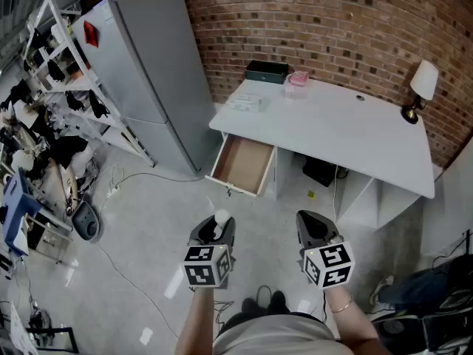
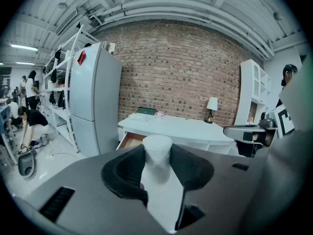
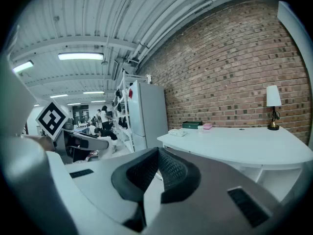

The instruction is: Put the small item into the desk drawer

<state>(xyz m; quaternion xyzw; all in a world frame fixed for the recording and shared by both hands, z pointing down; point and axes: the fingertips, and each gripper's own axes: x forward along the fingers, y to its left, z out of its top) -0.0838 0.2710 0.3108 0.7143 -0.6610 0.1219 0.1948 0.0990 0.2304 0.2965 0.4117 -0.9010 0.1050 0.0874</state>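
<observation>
The small white cylindrical item with a wider rounded cap [image 2: 157, 148] is well short of the white desk [image 1: 347, 128], out over the pale floor. It sits between the pads of the left gripper [image 2: 157, 153], which are spread only enough to pinch it. Its long axis runs along the gap between the jaws, and its capped end pokes past the jaw tips towards the desk. The lower body blends with the pale floor seen through the gap, so its full length is hard to make out.

The right gripper [image 3: 157, 153] is also well short of the desk, its jaws pressed together with nothing between them.

The brown-lined drawer [image 1: 242, 163] stands pulled out at the desk's left end. Left of the desk stands a tall grey fridge [image 1: 148, 72], and behind the desk is a red brick wall [image 1: 332, 21].

On the desk's far edge are a dark green box [image 1: 267, 71] and a pink object [image 1: 298, 78] too small to identify. A white packet [image 1: 247, 103] lies near the desk's left end, and a small white-shaded lamp [image 1: 421, 87] stands at its right end.
</observation>
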